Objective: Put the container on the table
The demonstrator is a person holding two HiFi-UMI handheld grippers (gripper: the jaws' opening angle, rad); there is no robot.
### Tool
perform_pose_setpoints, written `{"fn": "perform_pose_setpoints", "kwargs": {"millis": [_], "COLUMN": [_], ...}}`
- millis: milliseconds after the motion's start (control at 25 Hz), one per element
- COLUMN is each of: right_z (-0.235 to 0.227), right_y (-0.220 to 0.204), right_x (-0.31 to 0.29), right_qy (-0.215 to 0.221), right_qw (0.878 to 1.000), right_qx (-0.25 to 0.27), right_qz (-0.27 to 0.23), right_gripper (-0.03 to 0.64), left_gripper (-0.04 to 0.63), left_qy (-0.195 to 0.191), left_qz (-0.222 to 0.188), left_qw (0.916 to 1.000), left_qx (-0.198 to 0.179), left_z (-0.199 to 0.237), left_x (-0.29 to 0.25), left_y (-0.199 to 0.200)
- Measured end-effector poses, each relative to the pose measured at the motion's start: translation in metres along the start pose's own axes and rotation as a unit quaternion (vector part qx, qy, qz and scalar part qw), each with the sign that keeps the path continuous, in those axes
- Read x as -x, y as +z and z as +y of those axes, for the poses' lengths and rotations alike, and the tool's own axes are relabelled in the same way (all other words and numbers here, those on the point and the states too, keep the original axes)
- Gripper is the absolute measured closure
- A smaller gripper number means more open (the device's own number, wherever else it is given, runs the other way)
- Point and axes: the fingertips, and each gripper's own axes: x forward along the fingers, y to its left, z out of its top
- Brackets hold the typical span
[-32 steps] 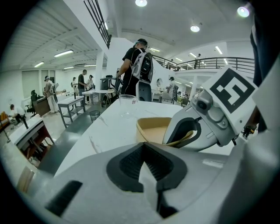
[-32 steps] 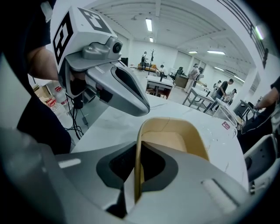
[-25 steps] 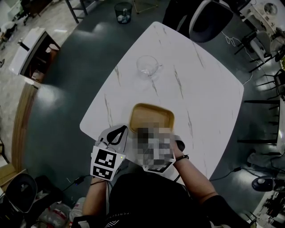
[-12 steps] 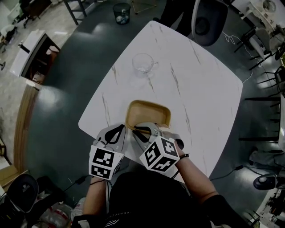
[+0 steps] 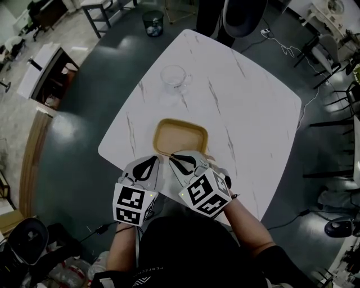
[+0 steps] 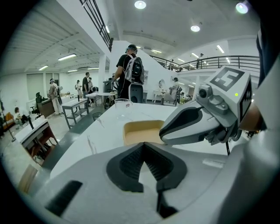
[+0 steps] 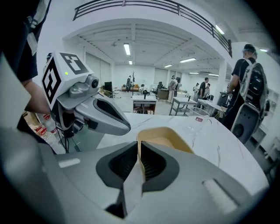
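Note:
A shallow yellow container [image 5: 180,136] sits near the front edge of the white marble table [image 5: 247,107]. My right gripper [image 5: 181,159] is shut on the container's near rim; in the right gripper view the thin rim [image 7: 140,151] runs between the closed jaws, and the container [image 7: 164,136] extends ahead. I cannot tell whether its base touches the table. My left gripper [image 5: 151,164] hangs just left of it over the table's edge, shut on nothing. In the left gripper view the jaws [image 6: 144,148] meet, with the container [image 6: 141,130] ahead and the right gripper [image 6: 192,124] beside it.
A clear glass cup [image 5: 173,77] stands on the far part of the table, also the cup [image 7: 199,119] in the right gripper view. A chair [image 5: 243,14] and a bin [image 5: 153,15] stand beyond the far edge. A person with a backpack [image 6: 129,72] stands there.
The head view has shifted a little. The container and both grippers keep about the same places, with the right gripper at the near rim throughout.

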Motion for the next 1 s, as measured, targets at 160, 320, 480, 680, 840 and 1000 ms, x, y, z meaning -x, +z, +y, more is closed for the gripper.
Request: {"fn": "perform_pose_setpoints", "kwargs": {"millis": [160,320,480,680,840,1000], "right_z": [-0.002,-0.001,0.002,0.004,0.011,0.017], "right_y": [0.001,-0.002,-0.009,-0.021,-0.033,-0.042], "right_x": [0.020,0.042,0.066,0.088,0.104,0.116], "right_qy": [-0.024,-0.044,-0.059,-0.068,-0.072,-0.075], "right_qw": [0.999,0.997,0.992,0.985,0.981,0.978], "right_qx": [-0.022,-0.042,-0.084,-0.129,-0.154,-0.166], "right_qz": [-0.024,-0.049,-0.070,-0.090,-0.097,-0.098], "right_gripper": [0.618,0.618,0.618,0.618,0.620,0.620], "left_gripper": [0.597,0.597,0.597,0.597,0.597,0.597], "left_qy": [0.005,0.004,0.003,0.002,0.003,0.002], "left_qz": [-0.005,-0.011,-0.014,-0.017,-0.015,-0.013], "left_qw": [1.0000,0.9999,0.9999,0.9998,0.9997,0.9996], "left_qx": [0.005,0.007,0.000,-0.013,-0.021,-0.026], "left_z": [-0.016,-0.034,-0.052,-0.076,-0.092,-0.106], "left_x": [0.008,0.014,0.020,0.025,0.032,0.037], "left_y": [-0.001,-0.002,-0.002,-0.004,-0.008,-0.011]}}
